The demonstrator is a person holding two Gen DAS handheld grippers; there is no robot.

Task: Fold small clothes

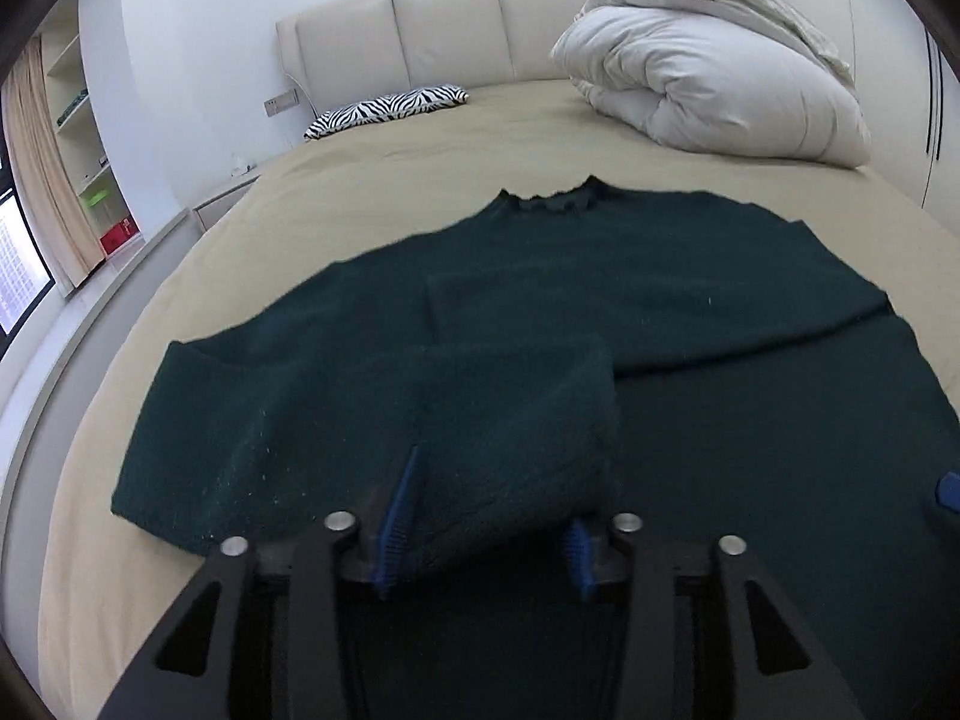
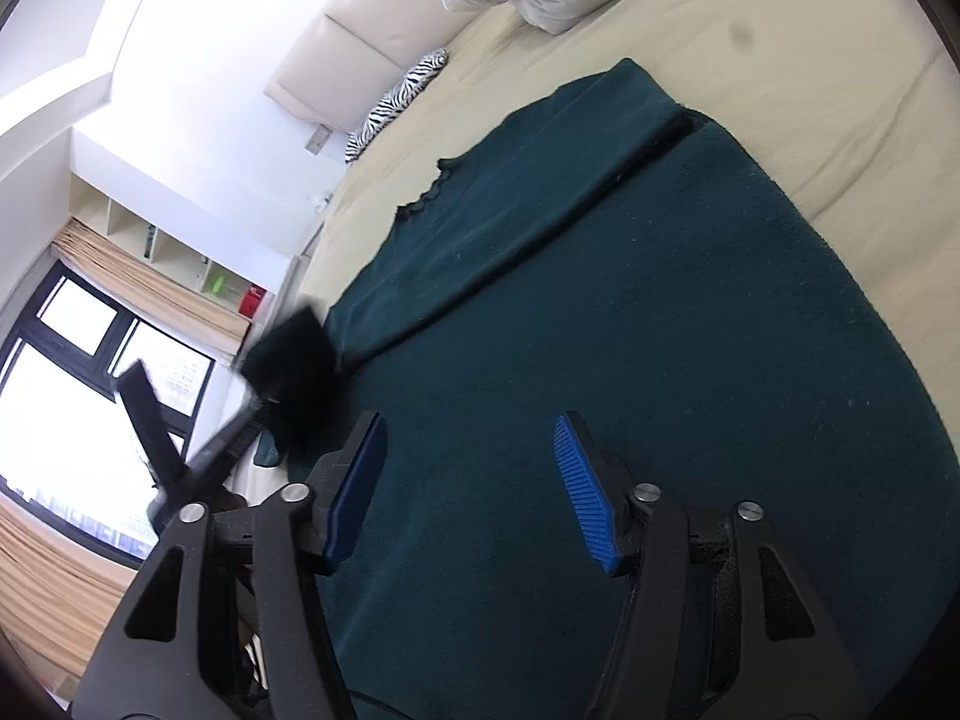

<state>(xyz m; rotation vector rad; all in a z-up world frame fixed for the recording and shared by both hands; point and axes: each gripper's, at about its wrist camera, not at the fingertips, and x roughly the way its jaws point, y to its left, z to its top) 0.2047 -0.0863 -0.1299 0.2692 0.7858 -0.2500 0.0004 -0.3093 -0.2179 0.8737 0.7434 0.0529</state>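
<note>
One dark green sweater lies flat on the bed, neck at the far side. We hold its left sleeve pinched in our left gripper; our right gripper hovers above the cloth, fingers spread. It looks soft, thick and floppy, so we would grip cuffs and hem.

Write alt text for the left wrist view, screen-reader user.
The left gripper holds a sleeve of a dark green sweater between its blue pads, carried in over the body of the garment. The sweater lies flat on a beige bed, neckline away from the camera. Behind it: a bunched white duvet, a zebra-print pillow.
</note>
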